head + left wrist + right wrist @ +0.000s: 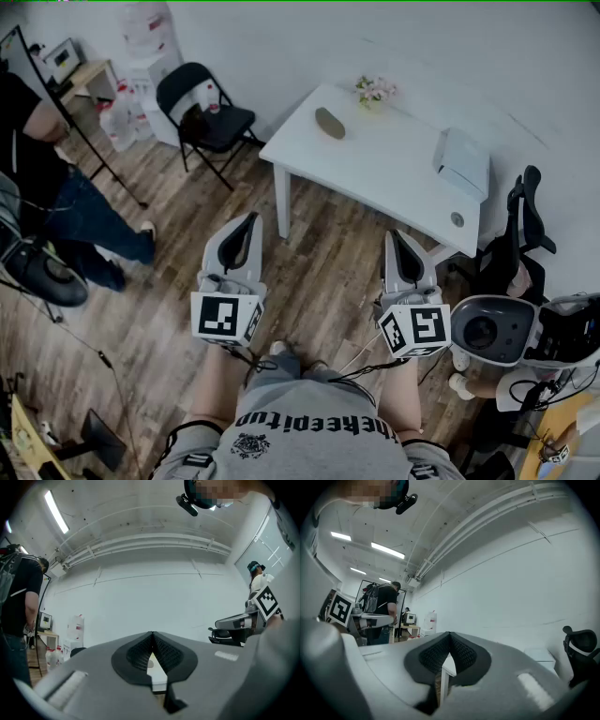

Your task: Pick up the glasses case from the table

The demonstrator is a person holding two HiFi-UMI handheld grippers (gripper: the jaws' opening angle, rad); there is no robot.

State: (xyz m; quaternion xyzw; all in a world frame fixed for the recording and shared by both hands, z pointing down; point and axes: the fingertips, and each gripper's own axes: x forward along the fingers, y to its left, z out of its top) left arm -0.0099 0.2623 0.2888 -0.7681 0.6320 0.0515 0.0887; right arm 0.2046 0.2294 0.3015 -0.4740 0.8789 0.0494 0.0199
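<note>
Upper centre, the white worktop (394,173) carries the glasses case (329,123), untouched. We hold left tongs (247,223) and right tongs (397,240) closed and empty, well short of it, presumably pending approach.

The case (329,123) was a small, flat, olive-brown oval. It lay on its own on the white table (394,173), toward the table's far left end, near and just left of the flowers (375,91).

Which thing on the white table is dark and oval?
The glasses case, near the flowers; the box at the other end is pale and squarish.
</note>
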